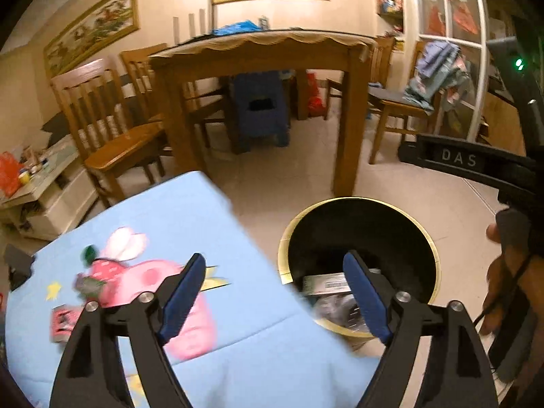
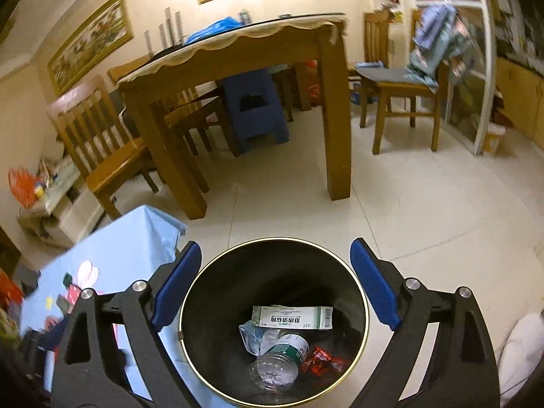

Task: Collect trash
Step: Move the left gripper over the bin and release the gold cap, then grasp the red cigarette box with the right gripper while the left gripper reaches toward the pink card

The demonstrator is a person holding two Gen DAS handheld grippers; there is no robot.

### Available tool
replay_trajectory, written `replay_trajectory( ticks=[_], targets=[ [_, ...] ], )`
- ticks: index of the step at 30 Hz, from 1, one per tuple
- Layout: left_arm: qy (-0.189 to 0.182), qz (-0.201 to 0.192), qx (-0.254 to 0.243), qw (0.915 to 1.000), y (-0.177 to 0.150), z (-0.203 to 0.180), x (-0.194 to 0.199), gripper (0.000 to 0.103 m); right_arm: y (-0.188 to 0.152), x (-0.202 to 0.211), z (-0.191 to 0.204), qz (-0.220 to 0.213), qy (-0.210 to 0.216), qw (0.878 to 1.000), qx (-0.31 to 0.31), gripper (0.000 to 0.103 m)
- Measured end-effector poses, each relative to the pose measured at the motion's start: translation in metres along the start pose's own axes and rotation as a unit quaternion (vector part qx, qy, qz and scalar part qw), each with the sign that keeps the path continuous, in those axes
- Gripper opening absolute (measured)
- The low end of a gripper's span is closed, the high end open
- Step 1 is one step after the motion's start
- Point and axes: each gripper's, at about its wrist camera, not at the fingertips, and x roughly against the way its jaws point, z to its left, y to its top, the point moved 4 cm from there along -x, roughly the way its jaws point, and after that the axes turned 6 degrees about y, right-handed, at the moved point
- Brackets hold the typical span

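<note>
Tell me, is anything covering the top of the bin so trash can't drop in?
No. The black bin has no lid; its gold rim is open. The right gripper hangs open above it, holding nothing. A box, bottle and red wrappers already lie inside.

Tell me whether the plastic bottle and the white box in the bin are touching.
Cannot tell. In the right wrist view the plastic bottle lies just below the white box in the bin, with crumpled clear plastic between them.

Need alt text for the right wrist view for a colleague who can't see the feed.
The open right gripper hangs over a black, gold-rimmed trash bin on the tile floor, holding nothing. In the bin lie a clear plastic bottle, a white carton and red wrappers. A blue-covered table stands to its left.
</note>
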Motion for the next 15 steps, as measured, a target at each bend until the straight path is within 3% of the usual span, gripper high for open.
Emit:
replay_trajectory(
  ticks=[2, 7, 15],
  targets=[
    [0.023, -0.01, 0.015, 0.9996, -0.006, 0.029, 0.011, 0.094, 0.001, -0.001, 0.019, -0.002, -0.001, 1.0, 0.024, 0.091],
    [0.11, -0.037, 0.049, 0.9921, -0.02, 0.118, 0.038, 0.096, -0.003, 0.0, 0.07, -0.013, -0.002, 0.996, 0.086, 0.094],
    [0.203, -0.017, 0.129, 0.9705, -0.047, 0.248, 0.054, 0.096, -0.019, -0.004, 0.144, -0.013, 0.018, 0.987, 0.16, 0.097]
  ],
)
